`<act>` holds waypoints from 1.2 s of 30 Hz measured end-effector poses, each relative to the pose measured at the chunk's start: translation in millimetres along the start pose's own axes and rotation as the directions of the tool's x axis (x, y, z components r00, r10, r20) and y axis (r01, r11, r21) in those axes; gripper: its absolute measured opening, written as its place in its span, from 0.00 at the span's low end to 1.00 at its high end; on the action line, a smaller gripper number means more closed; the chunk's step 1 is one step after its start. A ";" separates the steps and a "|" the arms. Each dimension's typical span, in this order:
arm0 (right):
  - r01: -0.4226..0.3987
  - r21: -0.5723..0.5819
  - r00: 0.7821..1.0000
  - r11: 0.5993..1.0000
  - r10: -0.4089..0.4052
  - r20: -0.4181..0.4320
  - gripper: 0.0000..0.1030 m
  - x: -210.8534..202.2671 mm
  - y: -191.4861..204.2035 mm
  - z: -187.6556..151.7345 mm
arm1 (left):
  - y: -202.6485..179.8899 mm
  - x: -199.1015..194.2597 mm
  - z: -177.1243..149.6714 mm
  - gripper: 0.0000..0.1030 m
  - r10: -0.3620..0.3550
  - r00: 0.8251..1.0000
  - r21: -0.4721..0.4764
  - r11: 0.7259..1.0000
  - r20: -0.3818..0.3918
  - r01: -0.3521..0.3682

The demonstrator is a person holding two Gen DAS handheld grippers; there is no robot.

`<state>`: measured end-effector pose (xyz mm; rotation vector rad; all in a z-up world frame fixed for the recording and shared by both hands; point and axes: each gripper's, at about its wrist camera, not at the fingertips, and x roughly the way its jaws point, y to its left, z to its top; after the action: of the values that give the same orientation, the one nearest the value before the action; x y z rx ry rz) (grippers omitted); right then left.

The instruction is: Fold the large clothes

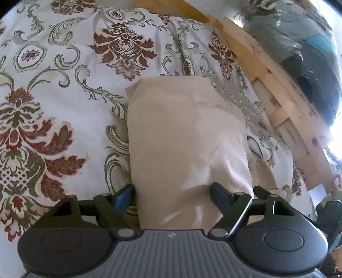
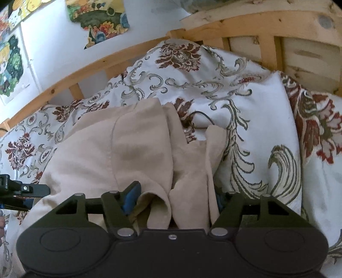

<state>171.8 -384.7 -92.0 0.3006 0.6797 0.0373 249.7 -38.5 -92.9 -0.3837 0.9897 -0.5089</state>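
Note:
A beige garment [image 1: 183, 136] lies on a floral bedspread [image 1: 53, 89], folded into a long narrow strip. My left gripper [image 1: 172, 193] is wide open with the near end of the strip between its fingers. In the right wrist view the same beige garment [image 2: 119, 149] lies bunched in folds. My right gripper [image 2: 177, 198] is open, with folds of the cloth between its fingers; the right finger is mostly hidden by cloth. The other gripper [image 2: 19, 190] shows at the left edge of the right wrist view.
A wooden bed rail [image 1: 284, 96] runs along the far right of the bed. A wooden headboard [image 2: 267, 42] stands behind a floral pillow [image 2: 256, 128]. A thin black cable [image 2: 205, 116] lies on the bedspread. Posters [image 2: 96, 19] hang on the wall.

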 end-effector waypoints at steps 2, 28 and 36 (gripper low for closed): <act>0.001 0.000 1.000 1.000 -0.001 -0.002 0.66 0.3 0.2 -0.6 | -3.3 -0.5 0.2 0.75 0.014 1.000 0.012 1.000 -0.004 -0.014; -0.005 -0.096 0.998 0.995 0.010 0.057 0.24 -25.5 25.3 -6.5 | -57.3 -22.2 -12.3 0.43 0.170 0.977 0.185 0.964 0.127 -0.192; -0.072 -0.240 0.977 0.968 0.117 0.179 0.17 -40.6 76.8 1.1 | -81.6 -63.0 -13.7 0.32 0.140 0.945 0.360 0.900 0.296 -0.246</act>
<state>145.8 -316.8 -44.3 0.1090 0.4626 0.1764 190.8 -70.6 -13.5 0.0132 0.6368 -0.4473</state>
